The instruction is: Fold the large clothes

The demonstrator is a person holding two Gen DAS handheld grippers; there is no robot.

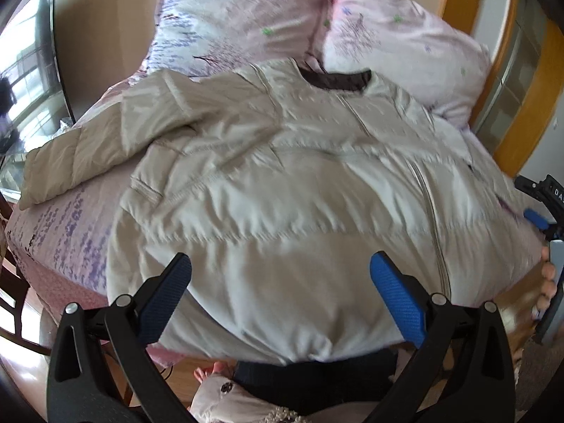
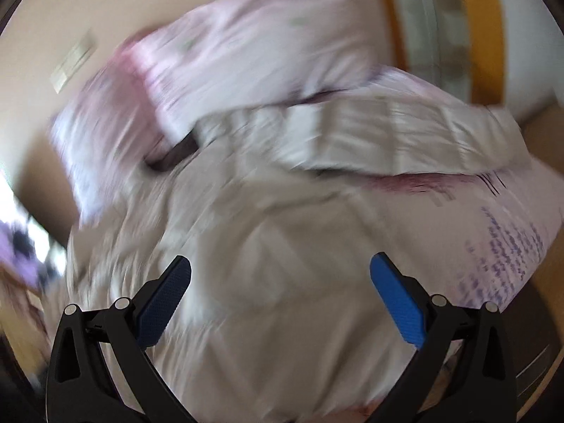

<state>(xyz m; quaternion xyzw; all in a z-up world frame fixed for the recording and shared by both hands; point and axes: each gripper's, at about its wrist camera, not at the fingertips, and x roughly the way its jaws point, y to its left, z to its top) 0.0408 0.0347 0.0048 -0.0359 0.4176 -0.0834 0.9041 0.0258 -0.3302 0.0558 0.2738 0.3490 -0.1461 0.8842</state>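
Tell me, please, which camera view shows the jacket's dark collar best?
The left wrist view: the dark collar is sharp and unobstructed at the jacket top. The right wrist view shows it only as a blurred dark streak.

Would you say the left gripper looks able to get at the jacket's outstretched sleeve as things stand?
Probably yes. The left gripper is open over the jacket, and the sleeve lies flat on the bed to its left with nothing on top of it or in between.
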